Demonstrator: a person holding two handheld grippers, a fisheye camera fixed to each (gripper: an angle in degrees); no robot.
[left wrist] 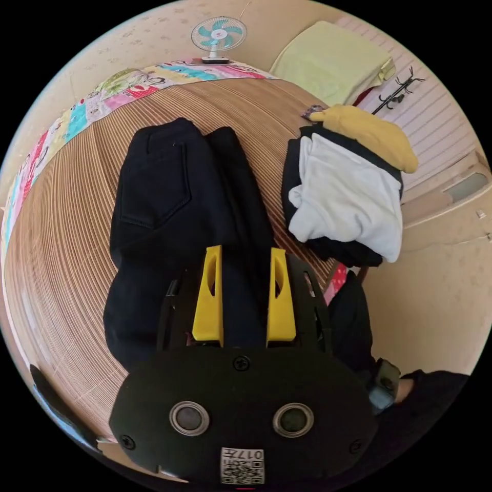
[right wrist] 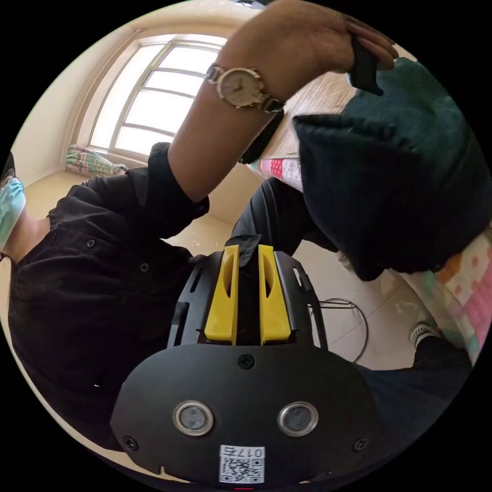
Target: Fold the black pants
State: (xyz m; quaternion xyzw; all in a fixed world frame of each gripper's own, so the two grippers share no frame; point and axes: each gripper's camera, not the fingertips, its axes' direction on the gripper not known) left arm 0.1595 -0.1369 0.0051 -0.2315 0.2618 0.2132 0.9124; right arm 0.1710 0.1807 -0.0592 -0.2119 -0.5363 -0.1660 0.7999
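Observation:
The black pants point(left wrist: 169, 205) lie lengthwise on a striped bamboo mat point(left wrist: 66, 246), waistband and back pocket at the far end. My left gripper point(left wrist: 245, 251) is down on their near part, its yellow jaws partly closed with a thick fold of the black cloth between them. In the right gripper view the pants point(right wrist: 394, 189) bulge over the bed's edge as a dark mass. My right gripper point(right wrist: 248, 248) is below that edge, its jaws close together on a strip of black cloth that pokes out at the tips.
A pile of folded clothes point(left wrist: 348, 205), white, black and yellow, sits on the mat right of the pants. A fan point(left wrist: 219, 36) stands at the far end. A person in a black shirt point(right wrist: 92, 287) sits close, a raised arm with a watch point(right wrist: 241, 87) over the bed.

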